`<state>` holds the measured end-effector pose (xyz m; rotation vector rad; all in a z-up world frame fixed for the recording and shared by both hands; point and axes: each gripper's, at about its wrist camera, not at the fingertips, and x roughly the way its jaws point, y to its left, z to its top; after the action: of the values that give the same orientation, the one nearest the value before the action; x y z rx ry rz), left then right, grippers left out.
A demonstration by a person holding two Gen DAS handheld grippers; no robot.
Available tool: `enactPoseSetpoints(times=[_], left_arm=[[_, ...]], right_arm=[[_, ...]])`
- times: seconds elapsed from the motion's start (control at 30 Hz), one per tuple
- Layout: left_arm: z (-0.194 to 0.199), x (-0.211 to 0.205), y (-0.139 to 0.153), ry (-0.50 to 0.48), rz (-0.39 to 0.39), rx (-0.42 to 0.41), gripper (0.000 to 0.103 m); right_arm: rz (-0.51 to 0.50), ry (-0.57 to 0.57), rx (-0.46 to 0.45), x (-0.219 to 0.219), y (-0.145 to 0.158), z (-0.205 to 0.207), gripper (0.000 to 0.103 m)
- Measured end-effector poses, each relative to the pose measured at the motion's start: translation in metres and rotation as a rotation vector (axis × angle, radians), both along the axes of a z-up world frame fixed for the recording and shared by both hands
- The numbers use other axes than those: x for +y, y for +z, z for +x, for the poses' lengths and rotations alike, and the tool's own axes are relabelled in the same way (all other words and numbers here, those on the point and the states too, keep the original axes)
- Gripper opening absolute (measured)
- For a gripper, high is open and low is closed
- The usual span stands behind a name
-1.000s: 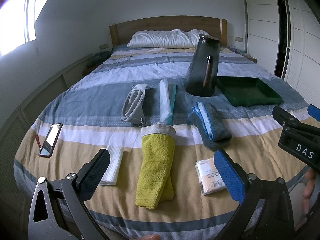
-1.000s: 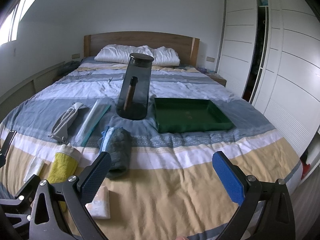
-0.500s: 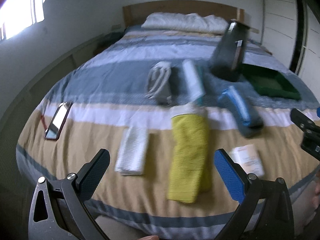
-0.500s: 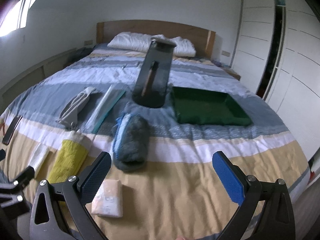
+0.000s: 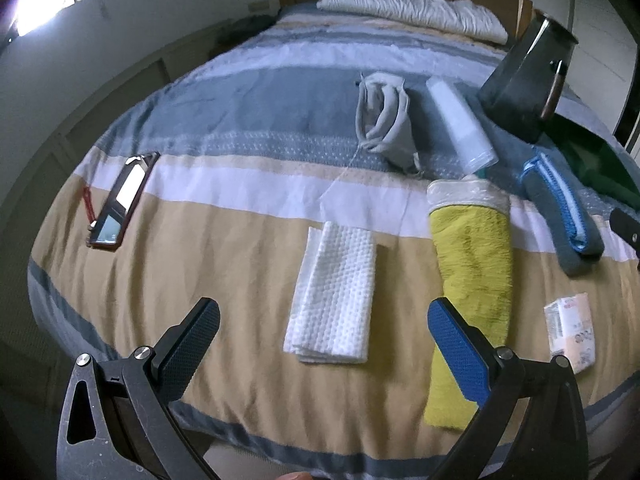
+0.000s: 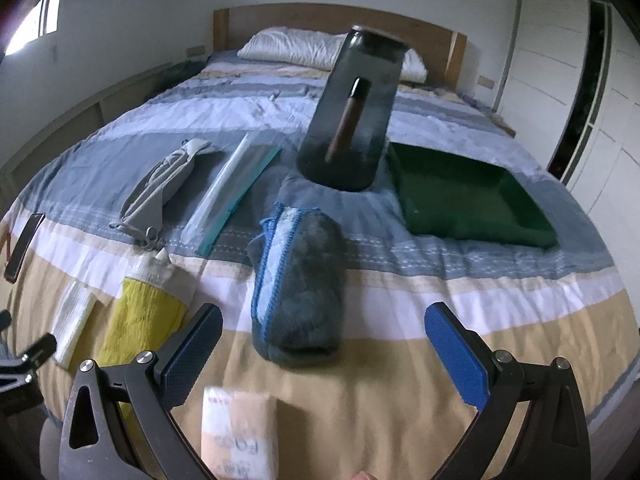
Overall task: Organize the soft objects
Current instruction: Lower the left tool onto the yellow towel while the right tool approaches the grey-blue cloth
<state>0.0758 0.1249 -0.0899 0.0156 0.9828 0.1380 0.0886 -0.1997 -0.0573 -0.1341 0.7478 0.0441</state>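
Soft things lie on the striped bed. A folded white cloth (image 5: 334, 300) lies just ahead of my open, empty left gripper (image 5: 324, 340). A rolled yellow towel (image 5: 472, 280) lies to its right, a grey-blue rolled towel (image 5: 560, 216) further right. A grey drawstring pouch (image 5: 386, 120) and a clear bag (image 5: 460, 128) lie behind. A tissue pack (image 5: 570, 332) lies at right. My right gripper (image 6: 324, 344) is open and empty, above the tissue pack (image 6: 236, 432), with the grey-blue towel (image 6: 300, 280) ahead.
A dark tall bin (image 6: 352, 116) stands mid-bed with a green tray (image 6: 472, 200) to its right. A phone (image 5: 120, 200) lies at the bed's left edge. Pillow (image 6: 320, 50) and headboard are at the far end. Wardrobe doors stand on the right.
Both grippers have moved forward and lower over the bed. The left swung left toward the white cloth; the right came closer to the grey-blue towel and tissue pack.
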Motion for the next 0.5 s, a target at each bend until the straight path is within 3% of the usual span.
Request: enactPoseSetpoints(times=[0.2,0.5], left_arm=[[0.019,-0.009,-0.001,-0.044,-0.006,0.020,0.102],[0.037,-0.074,-0.005,-0.259,-0.038,0.092,0.102]], right_arm=[[0.002,0.000,0.029,0.002,-0.012,0.032,0.103],[0.004,-0.007,0.101,0.000,-0.037,0.069,0.103]])
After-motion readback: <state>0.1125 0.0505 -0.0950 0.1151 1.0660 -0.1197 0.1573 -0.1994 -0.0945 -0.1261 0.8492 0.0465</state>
